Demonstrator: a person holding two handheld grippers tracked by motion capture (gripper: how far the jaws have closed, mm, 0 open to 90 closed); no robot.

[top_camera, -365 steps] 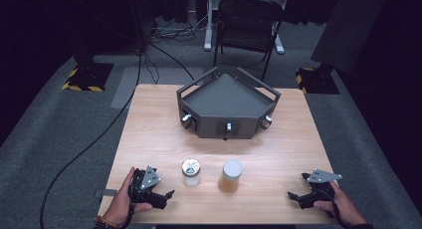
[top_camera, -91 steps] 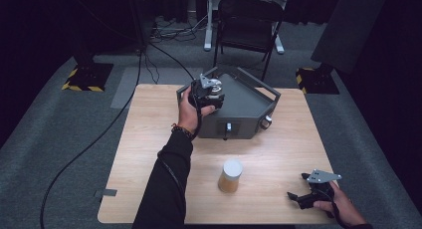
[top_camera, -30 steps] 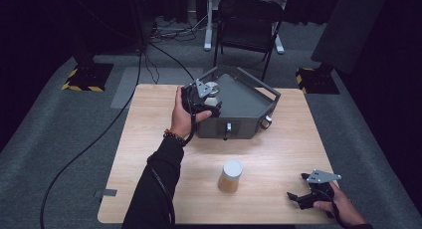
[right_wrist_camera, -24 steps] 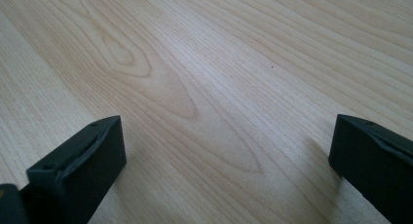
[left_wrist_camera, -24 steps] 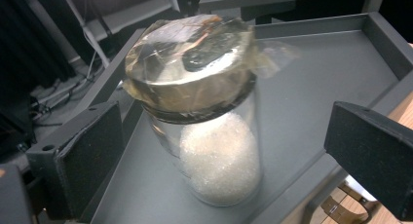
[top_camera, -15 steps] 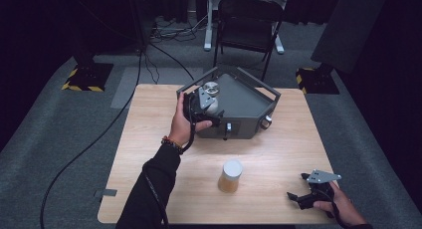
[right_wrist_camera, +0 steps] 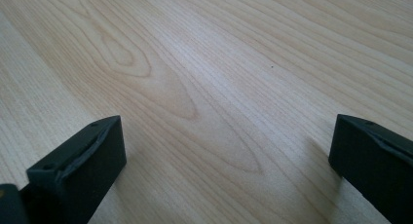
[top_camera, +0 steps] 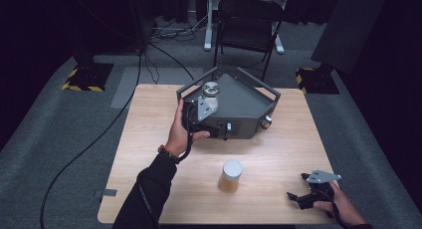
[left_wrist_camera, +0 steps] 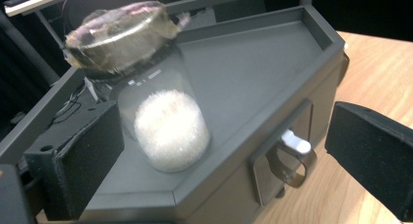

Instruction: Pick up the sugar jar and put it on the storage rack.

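While its lid blurs, jar (left_wrist_camera: 165,112) on grey box (left_wrist_camera: 253,68), left gripper (left_wrist_camera: 214,151) wide apart

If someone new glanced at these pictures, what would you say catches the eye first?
Probably the clear glass jar of white grains standing on the grey angular metal box at the table's far side, with the left gripper open just before it. Next, the white-lidded amber jar alone on the light wooden table.

Grey carpet (top_camera: 59,139), folding chair (top_camera: 246,17), dim room
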